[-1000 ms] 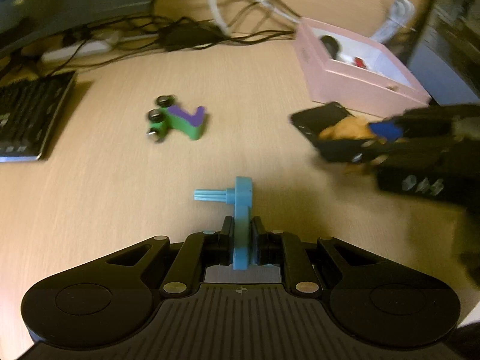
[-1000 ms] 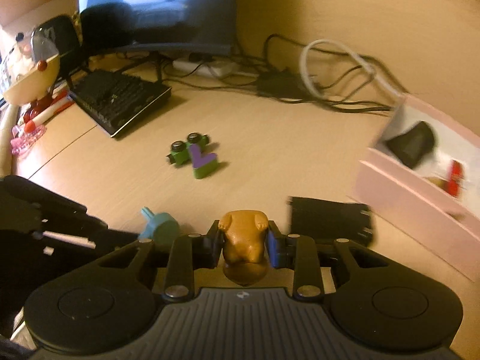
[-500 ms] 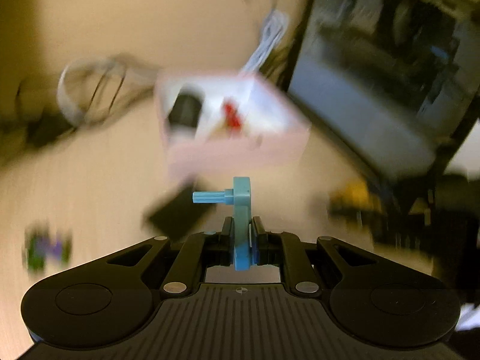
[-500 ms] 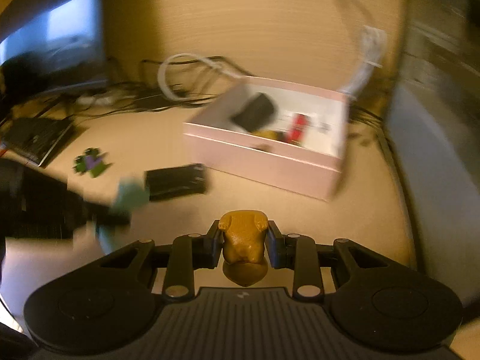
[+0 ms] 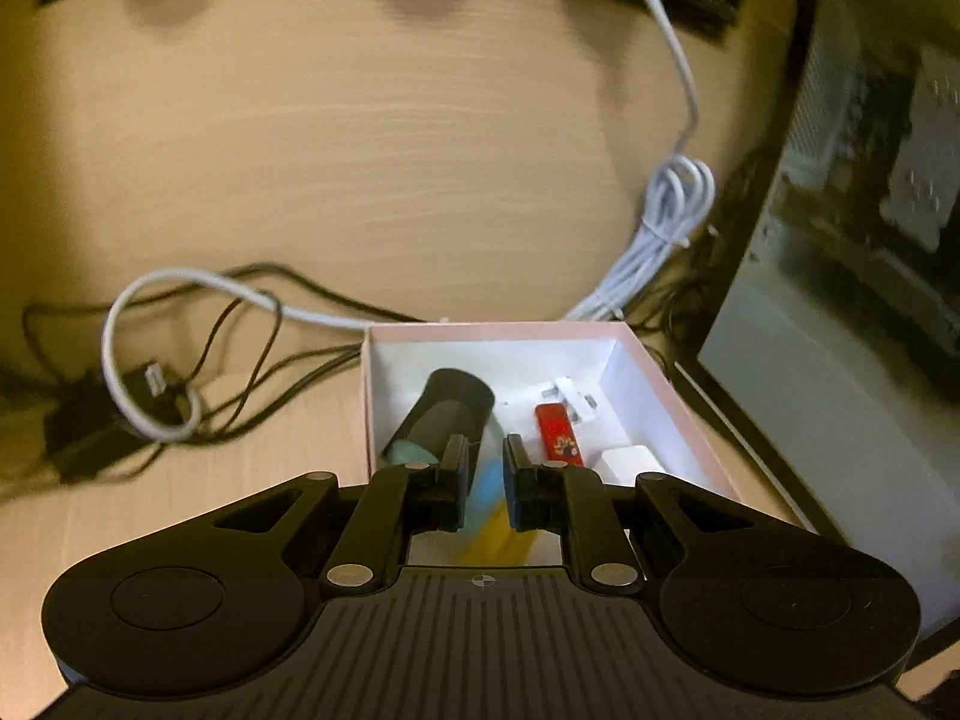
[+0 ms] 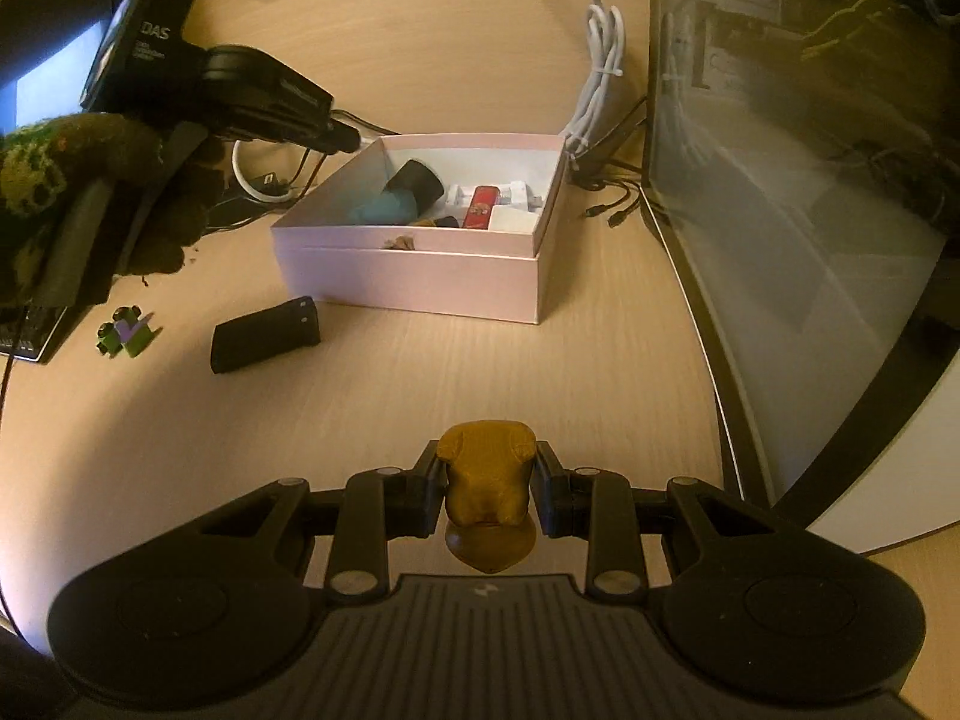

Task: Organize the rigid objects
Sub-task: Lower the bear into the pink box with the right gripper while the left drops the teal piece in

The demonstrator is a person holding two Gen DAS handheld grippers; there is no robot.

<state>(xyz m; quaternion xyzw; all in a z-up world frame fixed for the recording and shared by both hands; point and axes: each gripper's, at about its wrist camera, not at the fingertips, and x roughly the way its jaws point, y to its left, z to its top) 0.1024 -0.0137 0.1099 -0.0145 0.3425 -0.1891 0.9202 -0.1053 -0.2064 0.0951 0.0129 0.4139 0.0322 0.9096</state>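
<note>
My left gripper point(image 5: 483, 456) hangs over the open pink box point(image 5: 372, 396), its jaws a narrow gap apart. No blue piece stands up between them; only a blurred light-blue and yellow streak shows through the gap. In the right wrist view a teal piece point(image 6: 384, 207) lies in the box point(image 6: 408, 276) beside a black cylinder point(image 6: 417, 177) and a red stick point(image 6: 480, 207). The left gripper point(image 6: 345, 138) reaches over the box's far left corner. My right gripper point(image 6: 486, 462) is shut on a golden figure point(image 6: 486, 486), above bare desk in front of the box.
A black block point(image 6: 264, 336) and a green and purple toy point(image 6: 129, 333) lie on the desk left of the box. A glass-sided computer case point(image 6: 780, 180) stands along the right. White and black cables point(image 5: 672, 204) trail behind the box. A gloved hand point(image 6: 144, 204) holds the left gripper.
Both views swung right, from the toy and keyboard to the pink box. The blue piece that stood up between the left fingers is gone from there. The right still grips the golden figure.
</note>
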